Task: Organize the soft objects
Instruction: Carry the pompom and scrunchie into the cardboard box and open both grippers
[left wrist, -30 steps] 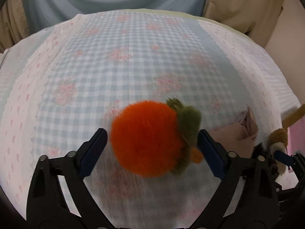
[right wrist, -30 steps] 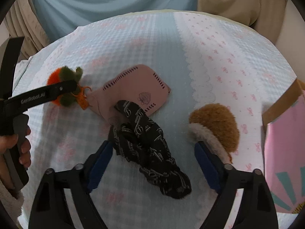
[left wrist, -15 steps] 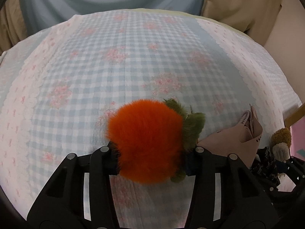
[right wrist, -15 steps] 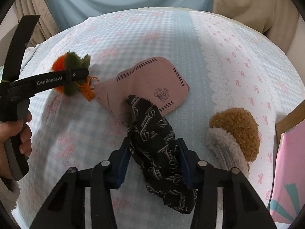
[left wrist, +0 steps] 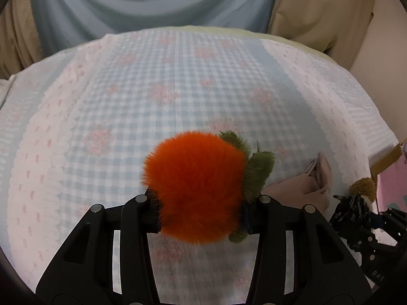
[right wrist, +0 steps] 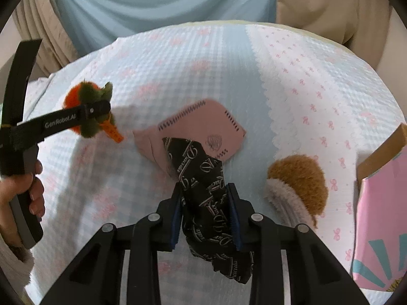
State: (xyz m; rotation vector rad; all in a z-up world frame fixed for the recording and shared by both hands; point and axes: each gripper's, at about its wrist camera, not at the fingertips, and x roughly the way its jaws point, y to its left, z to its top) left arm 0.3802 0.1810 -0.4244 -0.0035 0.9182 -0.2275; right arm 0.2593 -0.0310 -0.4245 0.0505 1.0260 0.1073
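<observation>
My left gripper (left wrist: pixel 201 213) is shut on a fluffy orange plush ball with green leaves (left wrist: pixel 195 185) and holds it above the checked bedspread (left wrist: pixel 152 81); it also shows in the right wrist view (right wrist: pixel 87 110), with an orange tag hanging below. My right gripper (right wrist: pixel 206 213) is shut on a black patterned cloth (right wrist: pixel 203 178), which hangs between the jaws above a flat pink pouch (right wrist: pixel 201 129). A brown and beige plush slipper (right wrist: pixel 297 185) lies to the right of it.
A pink paper bag with a brown cardboard edge (right wrist: pixel 381 203) stands at the right. A person in blue and beige sits at the far side of the bed (right wrist: pixel 165 0). The hand holding the left gripper (right wrist: pixel 23 190) is at the left.
Both grippers have closed: the left on the orange plush ball, the right on the black cloth. Both objects are now lifted off the bedspread.
</observation>
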